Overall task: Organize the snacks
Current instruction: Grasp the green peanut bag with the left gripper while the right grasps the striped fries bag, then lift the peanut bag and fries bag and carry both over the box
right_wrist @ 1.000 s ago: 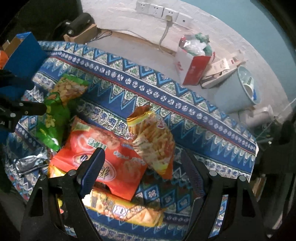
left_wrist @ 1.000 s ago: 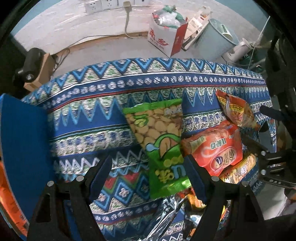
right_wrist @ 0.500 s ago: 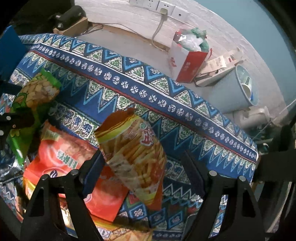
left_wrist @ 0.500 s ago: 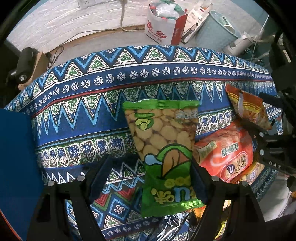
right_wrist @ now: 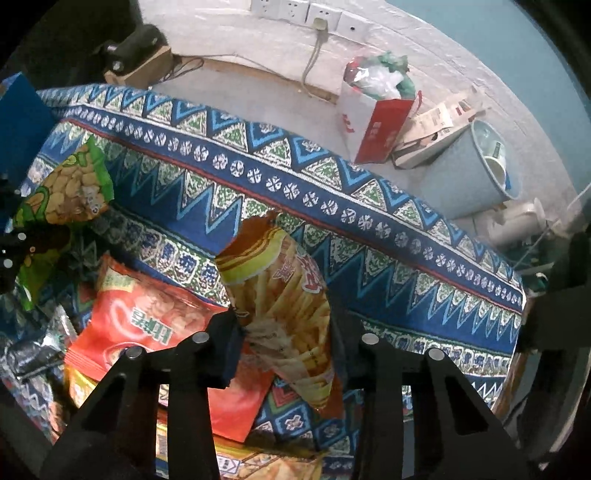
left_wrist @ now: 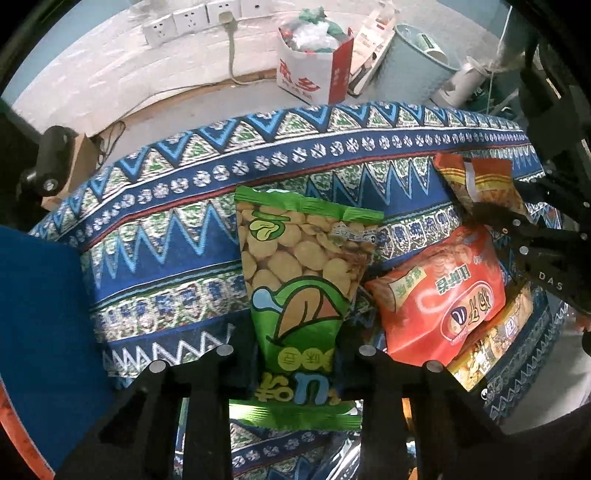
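Overhead, both grippers point steeply down at a surface draped in a blue zigzag-patterned cloth (left_wrist: 177, 236).

Left gripper (left_wrist: 295, 354): clenched on the green broad-bean snack bag (left_wrist: 299, 280), fingers pinching its lower half. Bag glossy green, with a printed picture of pale yellow beans across the upper half, a leaf-shaped emblem below, and yellow characters near the bottom seam. Top seam crimped and slightly crumpled. It stands in the middle of the left wrist view, over the cloth.

Right gripper (right_wrist: 291, 339): jaws closing, with the fries snack bag (right_wrist: 284, 302) between them; pads press its sides, which buckle inward. Bag orange and yellow, printed with thin golden sticks, a red logo near the top, the top edge torn-looking or folded. It hangs over the near right part of the cloth.

Lying on the cloth between the two: a red-orange puffed bag (left_wrist: 439, 295) with white and green lettering, flat, just beside the green bag. Under its near edge, a yellow-orange packet (left_wrist: 495, 339), partly covered. A crinkled silver wrapper (right_wrist: 33, 350) sits at the left edge of the right wrist view.

Left edge: a blue box (left_wrist: 40, 332).

Floor beyond: red-and-white paper bag (left_wrist: 314, 70) stuffed with wrappers, pale blue bin (right_wrist: 469, 173), wall sockets (left_wrist: 192, 18).
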Available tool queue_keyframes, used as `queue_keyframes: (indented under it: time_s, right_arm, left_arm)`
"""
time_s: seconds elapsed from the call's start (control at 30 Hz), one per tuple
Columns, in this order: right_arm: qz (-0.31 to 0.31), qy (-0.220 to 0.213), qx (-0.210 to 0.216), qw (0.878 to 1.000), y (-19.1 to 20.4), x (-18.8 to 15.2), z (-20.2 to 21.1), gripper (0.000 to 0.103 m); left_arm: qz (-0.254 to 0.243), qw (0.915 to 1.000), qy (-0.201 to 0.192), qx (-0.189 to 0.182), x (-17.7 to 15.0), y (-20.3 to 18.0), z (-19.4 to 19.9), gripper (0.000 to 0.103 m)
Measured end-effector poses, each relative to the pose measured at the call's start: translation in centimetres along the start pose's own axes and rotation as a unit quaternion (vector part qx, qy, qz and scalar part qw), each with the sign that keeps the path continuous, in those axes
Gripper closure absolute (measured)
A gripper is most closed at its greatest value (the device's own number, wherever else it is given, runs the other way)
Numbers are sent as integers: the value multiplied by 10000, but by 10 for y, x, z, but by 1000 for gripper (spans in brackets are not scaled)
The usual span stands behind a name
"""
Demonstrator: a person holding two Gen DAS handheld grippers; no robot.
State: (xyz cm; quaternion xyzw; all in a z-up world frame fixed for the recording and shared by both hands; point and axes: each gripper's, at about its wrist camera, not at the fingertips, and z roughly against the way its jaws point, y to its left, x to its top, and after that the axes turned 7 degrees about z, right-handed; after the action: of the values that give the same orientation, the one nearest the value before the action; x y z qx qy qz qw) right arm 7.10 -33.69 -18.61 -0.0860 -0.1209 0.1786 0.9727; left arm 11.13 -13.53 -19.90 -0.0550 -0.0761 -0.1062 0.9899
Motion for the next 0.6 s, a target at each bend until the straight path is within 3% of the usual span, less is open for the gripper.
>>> queue_keyframes:
  time_s: [0.6]
  right_arm:
    - [-178,-410,93,9990,38,-1,60,65]
  left_arm:
    - [-97,9973,-656,311,-21,19,66,74]
